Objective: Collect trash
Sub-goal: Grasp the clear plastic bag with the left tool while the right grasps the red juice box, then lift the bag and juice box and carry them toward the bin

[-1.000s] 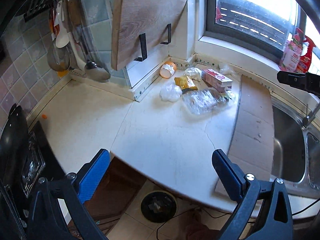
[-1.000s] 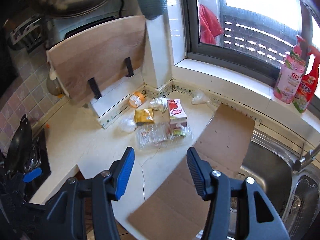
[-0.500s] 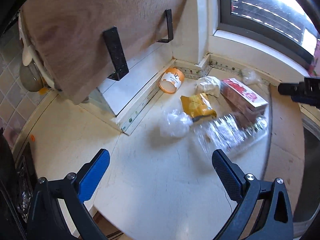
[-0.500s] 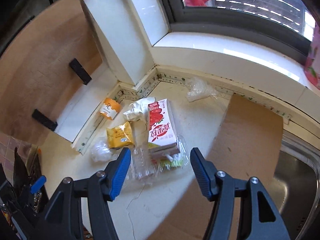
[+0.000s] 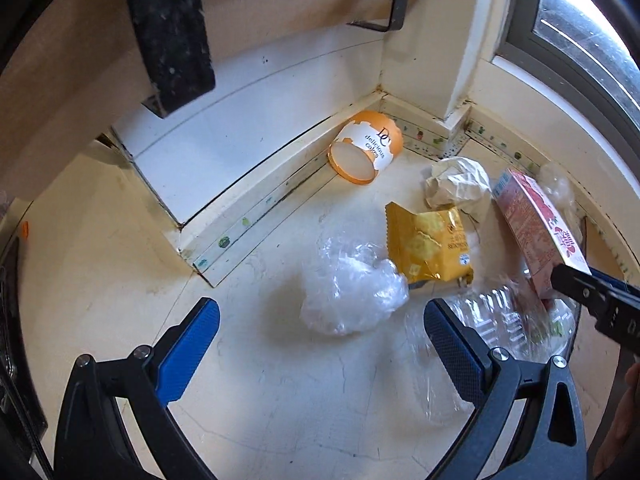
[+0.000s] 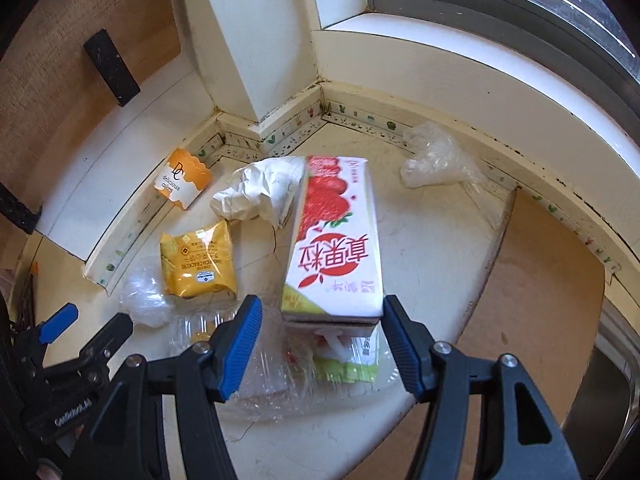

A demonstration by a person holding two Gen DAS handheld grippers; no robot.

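The red-and-white rectangular juice carton (image 6: 334, 248) lies on the white counter (image 6: 432, 240), its long axis running straight ahead of the right gripper (image 6: 322, 334), whose empty jaws straddle its near end. The left gripper (image 5: 320, 344), also spread and empty, faces crumpled clear plastic (image 5: 352, 288).

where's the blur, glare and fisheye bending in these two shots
Left wrist view: the clear tray and carton near the right edge are smeared, the window is blown out, and the wall trim bows into curves. Right wrist view: sharper, the carton print is readable, glare sits on the sill, and the counter edges bend toward the rim.
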